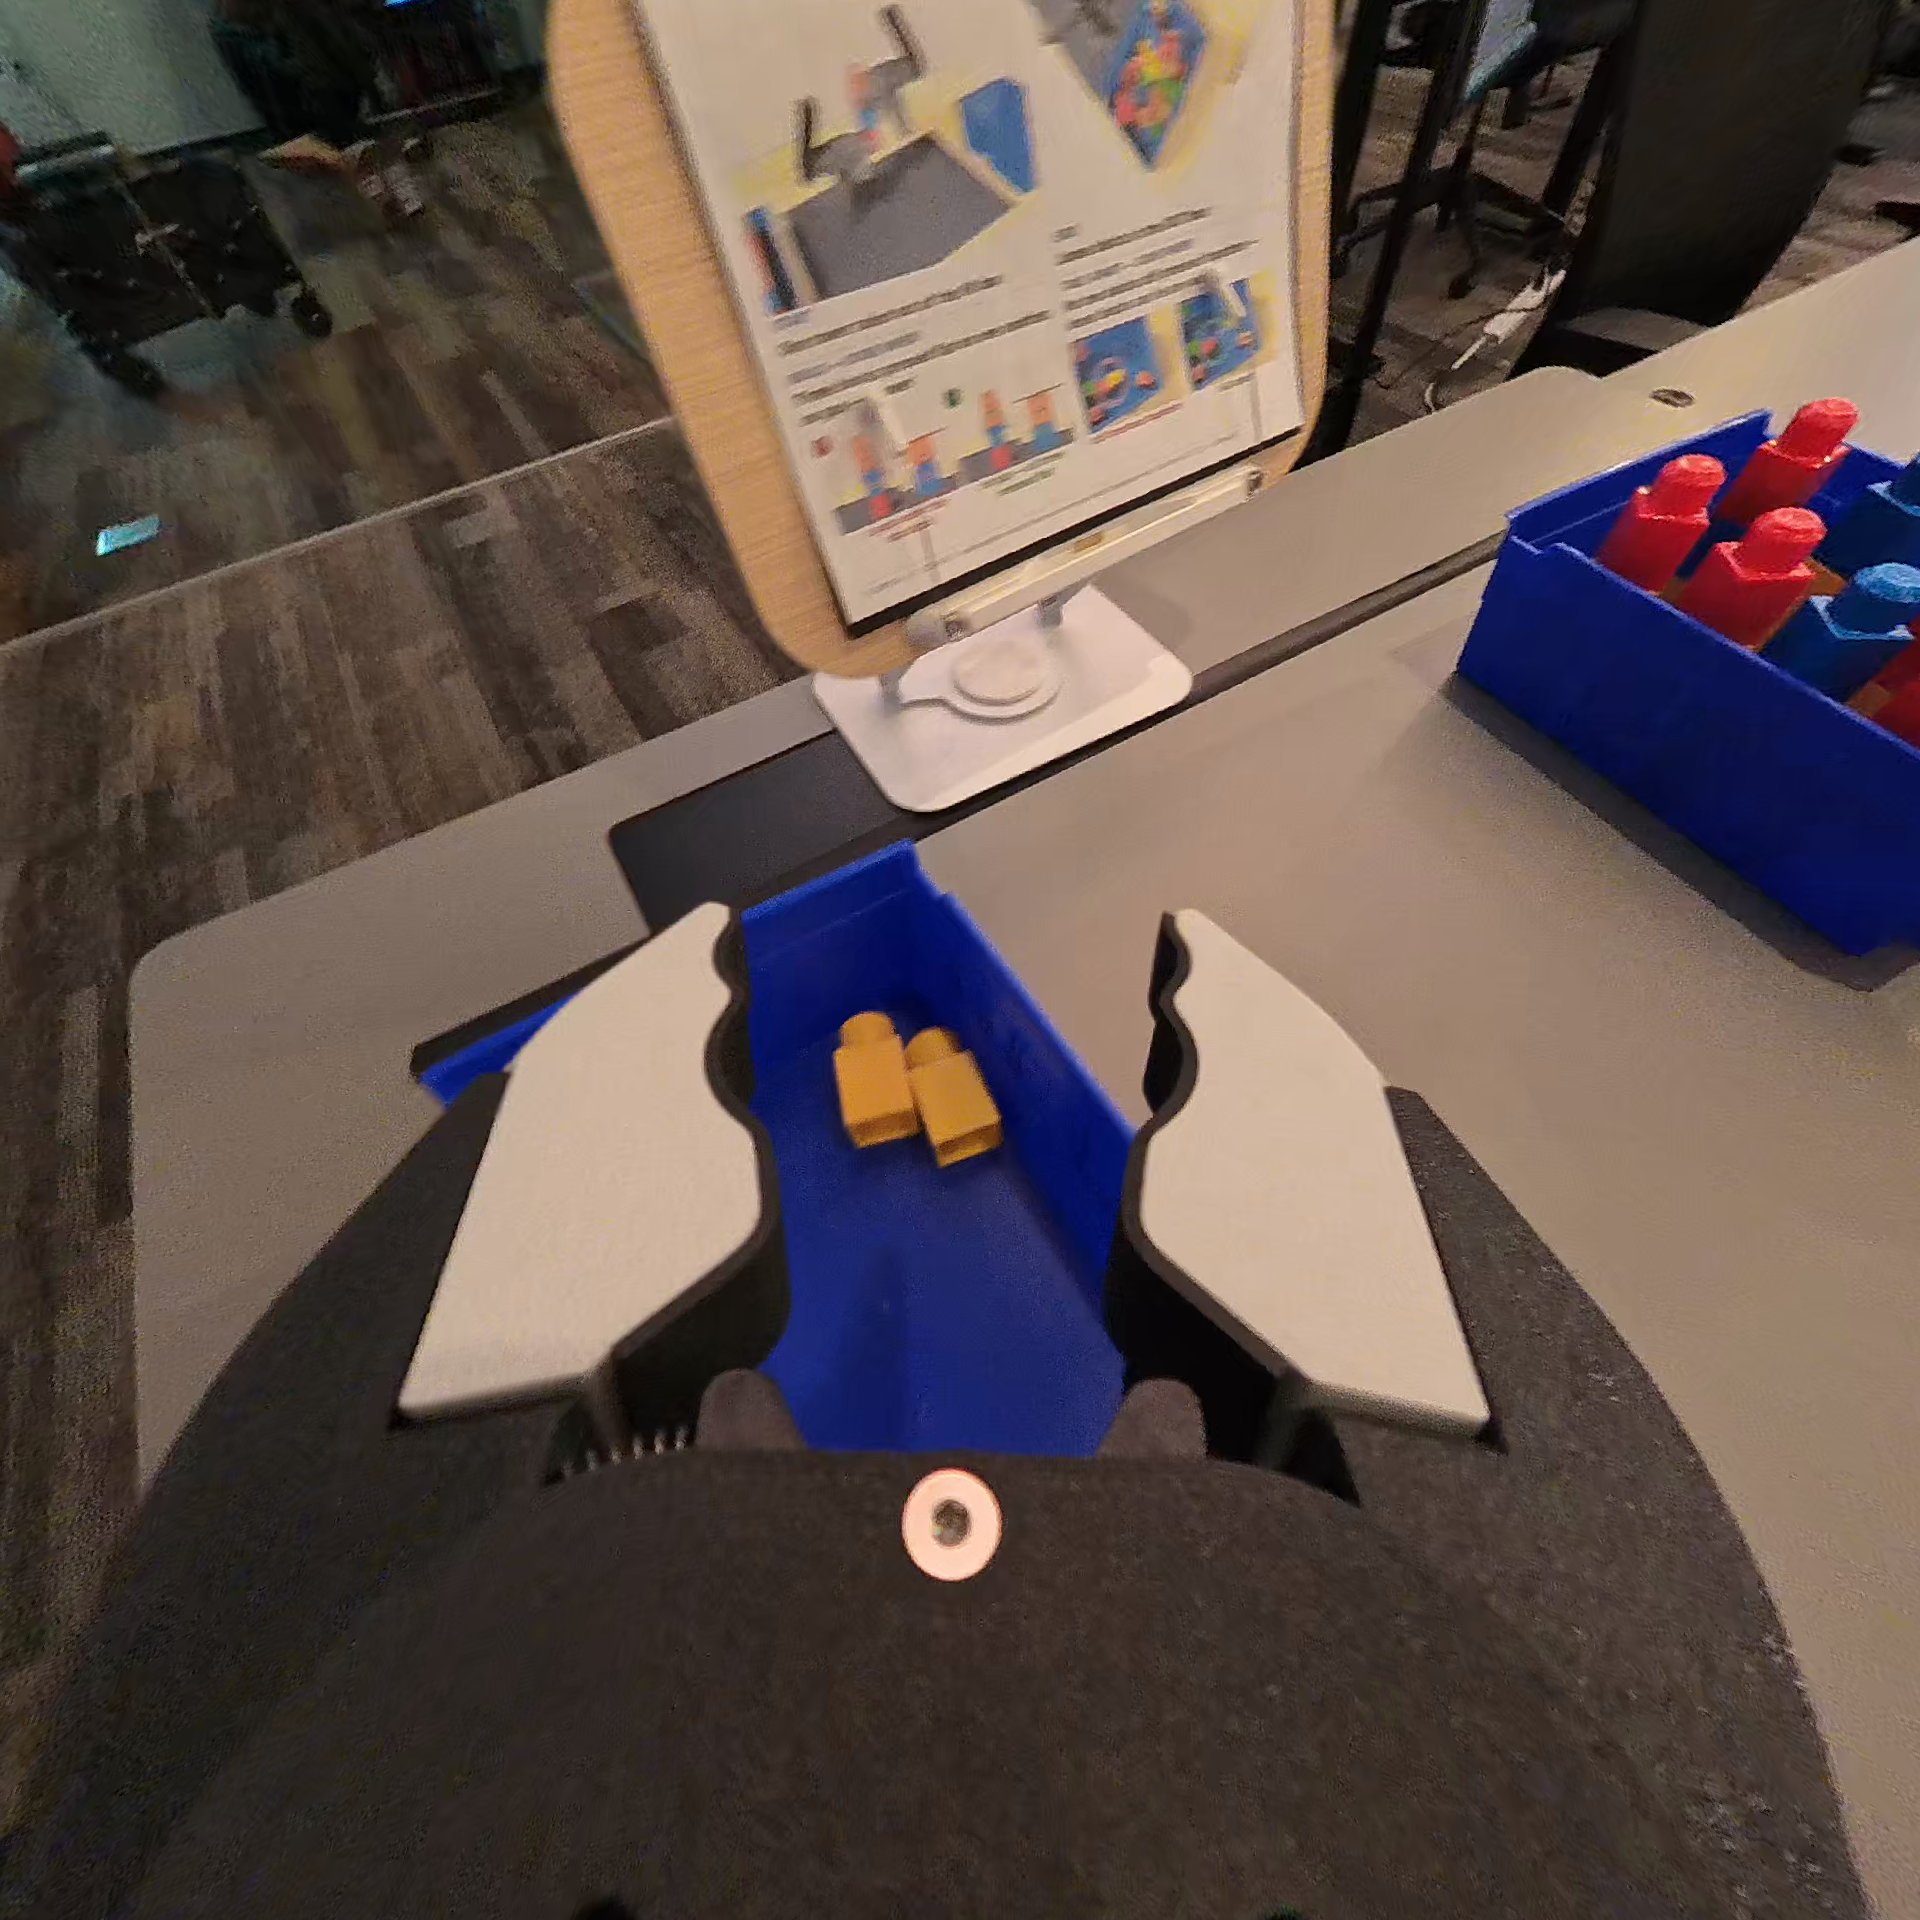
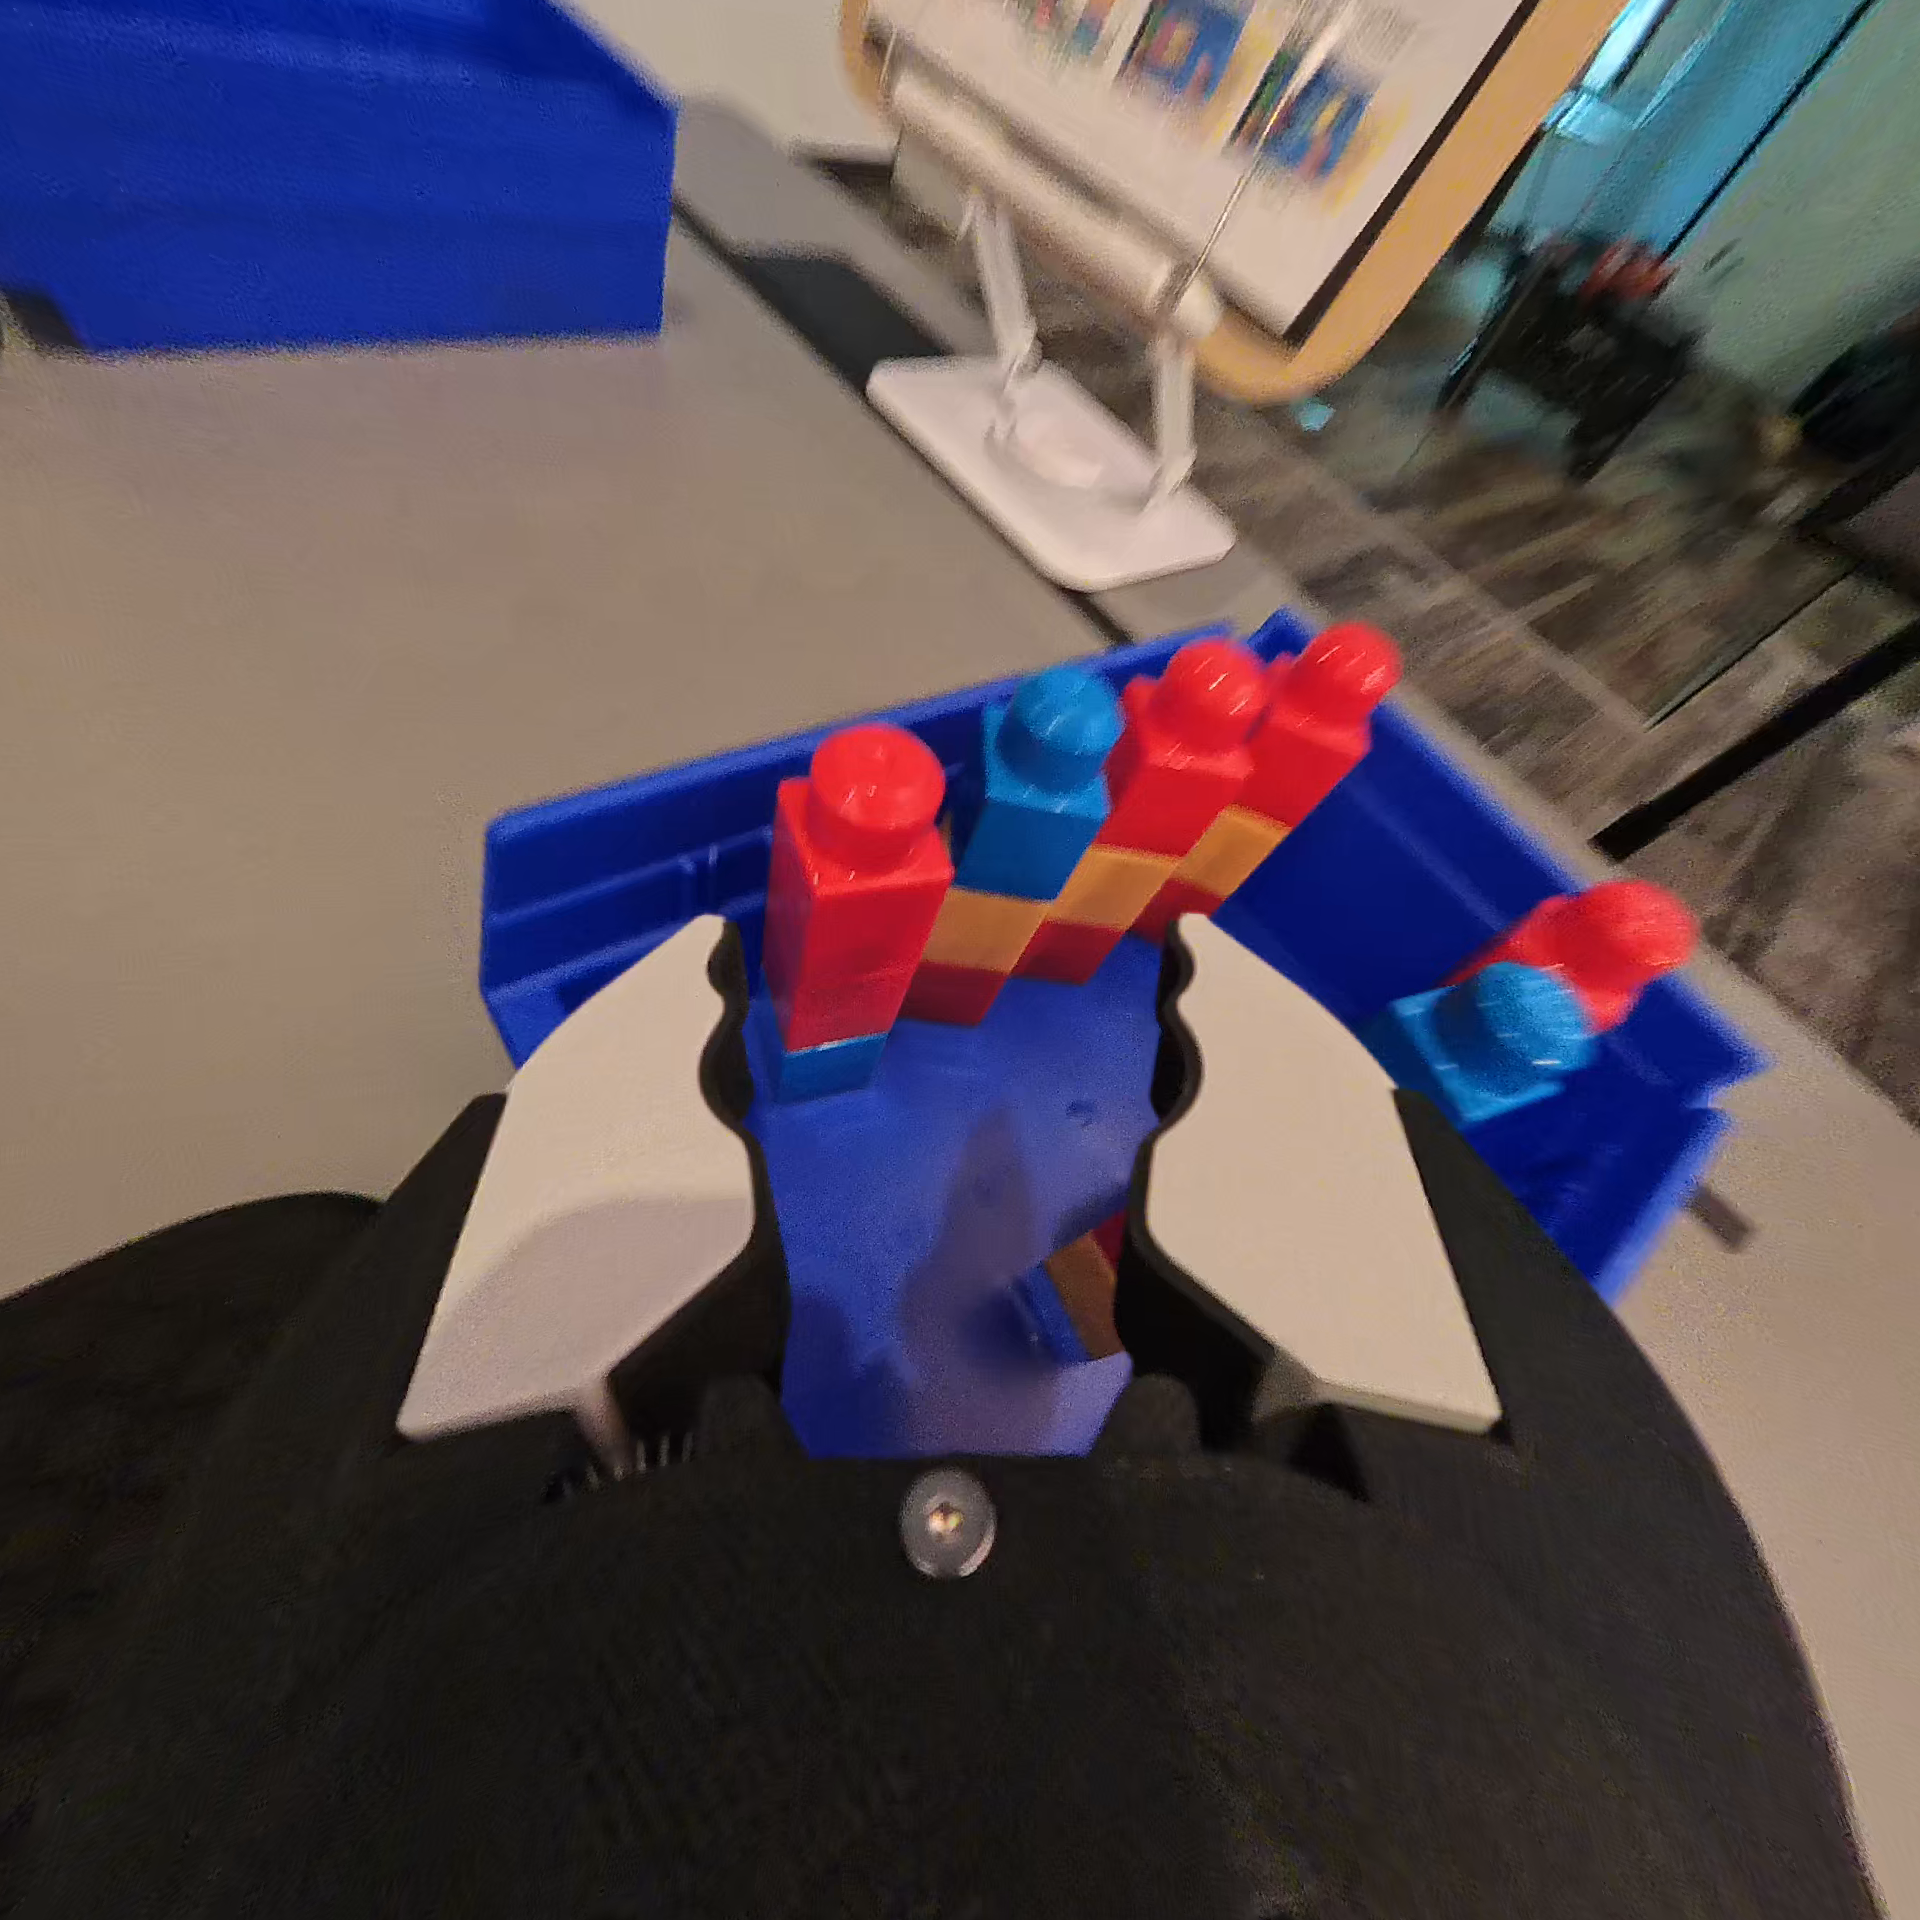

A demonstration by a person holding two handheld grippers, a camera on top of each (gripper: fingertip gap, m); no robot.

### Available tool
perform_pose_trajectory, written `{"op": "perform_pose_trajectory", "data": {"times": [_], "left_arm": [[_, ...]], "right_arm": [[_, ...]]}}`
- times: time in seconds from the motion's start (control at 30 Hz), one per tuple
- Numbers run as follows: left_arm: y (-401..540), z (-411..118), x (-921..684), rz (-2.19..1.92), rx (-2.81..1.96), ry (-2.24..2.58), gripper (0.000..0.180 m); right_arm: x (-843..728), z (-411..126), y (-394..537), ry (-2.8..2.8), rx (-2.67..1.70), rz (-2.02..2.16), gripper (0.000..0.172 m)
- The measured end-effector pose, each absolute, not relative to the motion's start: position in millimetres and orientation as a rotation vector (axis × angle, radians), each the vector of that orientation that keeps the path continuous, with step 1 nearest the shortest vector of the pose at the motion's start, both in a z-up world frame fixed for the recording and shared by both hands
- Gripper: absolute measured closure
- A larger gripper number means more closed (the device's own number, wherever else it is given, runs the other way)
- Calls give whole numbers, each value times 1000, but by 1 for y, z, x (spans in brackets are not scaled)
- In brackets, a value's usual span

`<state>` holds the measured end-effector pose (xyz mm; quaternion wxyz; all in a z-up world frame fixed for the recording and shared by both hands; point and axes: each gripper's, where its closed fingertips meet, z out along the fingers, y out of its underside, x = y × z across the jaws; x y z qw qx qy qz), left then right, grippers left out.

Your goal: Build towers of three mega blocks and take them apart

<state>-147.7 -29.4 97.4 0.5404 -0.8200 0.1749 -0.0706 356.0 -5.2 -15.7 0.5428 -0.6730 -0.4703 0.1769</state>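
Observation:
My left gripper (image 1: 945, 920) is open and empty above a small blue bin (image 1: 852, 935). Two yellow blocks (image 1: 914, 1091) lie side by side on that bin's floor, below and between the fingers. My right gripper (image 2: 945, 925) is open above a second blue bin (image 2: 623, 842) that holds several upright block towers. A red tower with a blue base (image 2: 852, 914) stands just inside the left finger (image 2: 623, 1091), and the pads do not press on it. Behind it stand a blue-topped tower (image 2: 1049, 821) and red-topped towers (image 2: 1195, 769) with yellow middles.
The tower bin also shows at the right of the left wrist view (image 1: 1662, 717). A wooden board with a picture sheet stands on a white stand (image 1: 997, 707) at the table's far edge. More blocks (image 2: 1496, 1039) sit at the bin's right. The small bin (image 2: 312, 177) shows top left. Tip to tip, the grippers are about 55 cm apart.

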Motion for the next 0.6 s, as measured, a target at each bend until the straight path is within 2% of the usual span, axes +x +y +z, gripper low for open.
{"op": "perform_pose_trajectory", "data": {"times": [0.13,0.27,0.33,0.6], "left_arm": [[-42,76,-194,-248,-2067,265,113],[-33,47,-202,-312,-2159,220,117],[-21,24,-197,-342,-2230,210,116],[46,-69,-186,-212,-2352,234,116]], "right_arm": [[376,57,-18,-924,-1436,359,95],[364,122,-44,-829,-1307,437,108],[341,145,-59,-851,-1237,504,110],[229,154,-64,-1101,-1256,581,108]]}}
